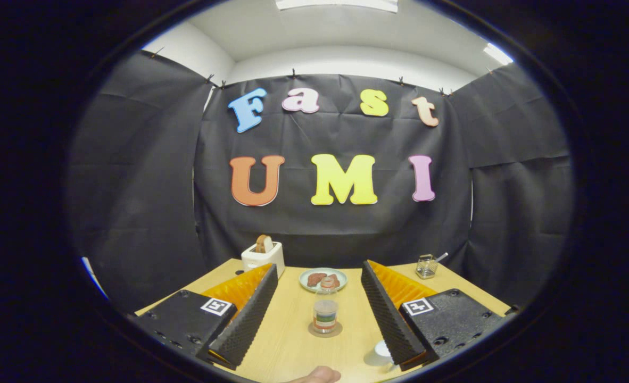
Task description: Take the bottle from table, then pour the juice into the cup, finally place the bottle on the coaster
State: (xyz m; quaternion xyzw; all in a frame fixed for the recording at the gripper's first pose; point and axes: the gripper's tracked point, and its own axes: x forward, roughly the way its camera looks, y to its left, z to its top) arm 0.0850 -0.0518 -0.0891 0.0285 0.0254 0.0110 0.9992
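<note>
Clear plastic bottle [325, 308] stands upright on the coaster [325, 331] between the wide-open, empty gripper [317, 314] fingers, the cup [381, 352] beside the right finger, so placement appears complete and only withdrawal from the worktop [288, 340] remains.

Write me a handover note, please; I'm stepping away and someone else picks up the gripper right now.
Gripper: open, fingers spread wide, holding nothing.
Bottle: upright on the coaster, between the two fingers and apart from both.
Cup: white, on the table close by the right finger. Its contents can't be seen.
Beyond the bottle: a plate with food, a toaster and a small wire basket.
A fingertip shows at the table's near edge.
Done: the bottle stands on the coaster.
Left: check that juice was poured; otherwise nothing but pulling the gripper clear.
</note>
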